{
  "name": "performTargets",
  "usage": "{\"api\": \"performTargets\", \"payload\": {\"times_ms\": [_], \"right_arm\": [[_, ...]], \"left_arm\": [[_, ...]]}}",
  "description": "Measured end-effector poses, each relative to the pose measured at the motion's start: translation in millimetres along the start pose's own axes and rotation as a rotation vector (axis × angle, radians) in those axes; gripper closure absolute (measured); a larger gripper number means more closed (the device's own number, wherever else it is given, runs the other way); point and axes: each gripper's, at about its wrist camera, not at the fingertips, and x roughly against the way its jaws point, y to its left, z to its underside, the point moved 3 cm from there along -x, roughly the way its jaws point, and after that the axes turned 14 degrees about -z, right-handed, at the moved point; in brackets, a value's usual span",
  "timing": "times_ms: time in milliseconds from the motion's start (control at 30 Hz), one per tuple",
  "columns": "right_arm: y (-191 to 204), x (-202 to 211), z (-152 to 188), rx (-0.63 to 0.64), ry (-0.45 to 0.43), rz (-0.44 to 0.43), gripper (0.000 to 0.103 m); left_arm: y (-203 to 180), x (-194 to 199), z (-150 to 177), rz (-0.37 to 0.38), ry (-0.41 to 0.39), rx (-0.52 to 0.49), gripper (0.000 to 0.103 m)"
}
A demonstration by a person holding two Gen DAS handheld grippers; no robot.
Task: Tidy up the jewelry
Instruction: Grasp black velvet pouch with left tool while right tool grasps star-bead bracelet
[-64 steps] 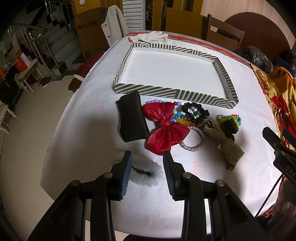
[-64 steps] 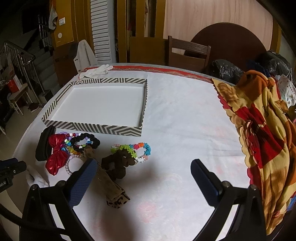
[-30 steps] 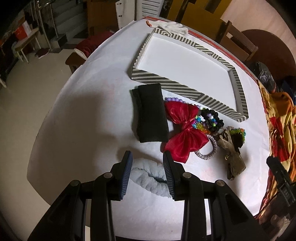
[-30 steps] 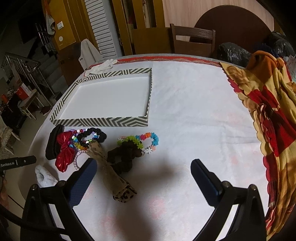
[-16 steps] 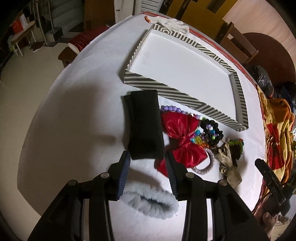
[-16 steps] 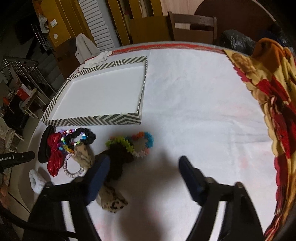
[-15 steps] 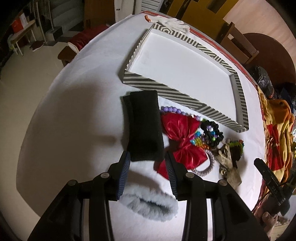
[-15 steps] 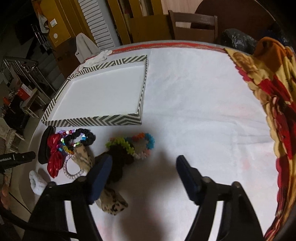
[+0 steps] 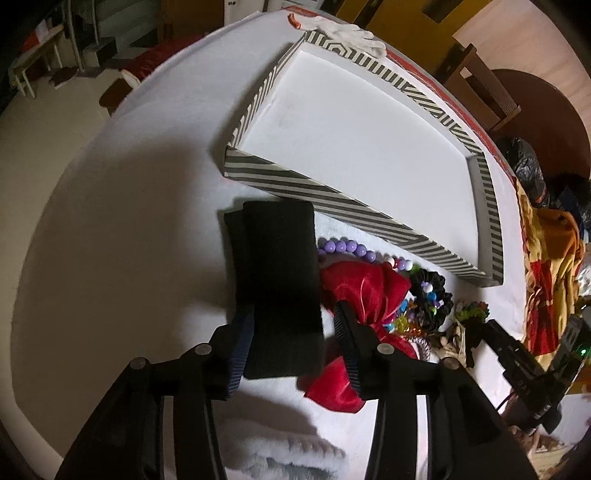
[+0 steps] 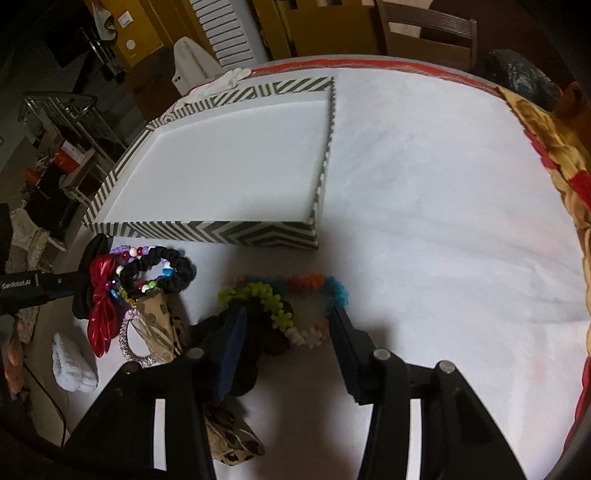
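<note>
An empty striped tray (image 9: 491, 206) with a white floor stands on the white table; it also shows in the right wrist view (image 10: 207, 232). In front of it lie a black headband (image 9: 277, 280), a red bow (image 9: 365, 291), purple beads (image 9: 343, 245), a black scrunchie (image 9: 432, 291) and a fluffy white band (image 9: 280, 454). My left gripper (image 9: 293, 325) is open, its fingers on either side of the headband's near end. My right gripper (image 10: 286, 328) is open around a multicoloured bracelet (image 10: 273, 299) and a dark brown scrunchie (image 10: 266, 339).
A leopard-print scrunchie (image 10: 229, 439) and a clear beaded ring (image 10: 129, 343) lie near the pile. A white glove (image 9: 347, 33) lies behind the tray. A red and yellow cloth (image 10: 561, 155) covers the table's right side. Chairs stand beyond the table.
My left gripper moved forward over the fluffy white band to straddle the black headband. My right gripper narrowed and came down around the multicoloured bracelet.
</note>
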Motion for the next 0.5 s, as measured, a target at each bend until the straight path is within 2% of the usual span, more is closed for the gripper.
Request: {"api": "performTargets", "payload": {"times_ms": [67,100,133,233,333,400,500], "right_arm": [[-1,-4,0,0.009,0.007,-0.004,0.055],[-1,-4,-1,0.012,0.001,-0.007,0.063],[-1,-3,-1,0.010,-0.001,-0.015,0.080],[-1,4,-1,-0.012,-0.023,-0.036,0.092],[2,16,0,-0.023,-0.059,-0.066,0.095],[8,27,0,-0.015,-0.086,-0.079,0.096],[16,36,-2,0.030,-0.097,-0.060,0.096]], "left_arm": [[-1,-4,-2,-0.008,0.000,-0.007,0.042],[-1,-6,-3,-0.015,0.002,-0.010,0.042],[-2,-8,-3,-0.014,0.004,-0.010,0.042],[-3,-8,-3,-0.022,0.000,-0.021,0.042],[-2,-8,-1,-0.033,0.000,-0.029,0.042],[1,-6,-1,-0.047,-0.004,-0.032,0.055],[5,-2,0,-0.032,-0.011,-0.026,0.062]]}}
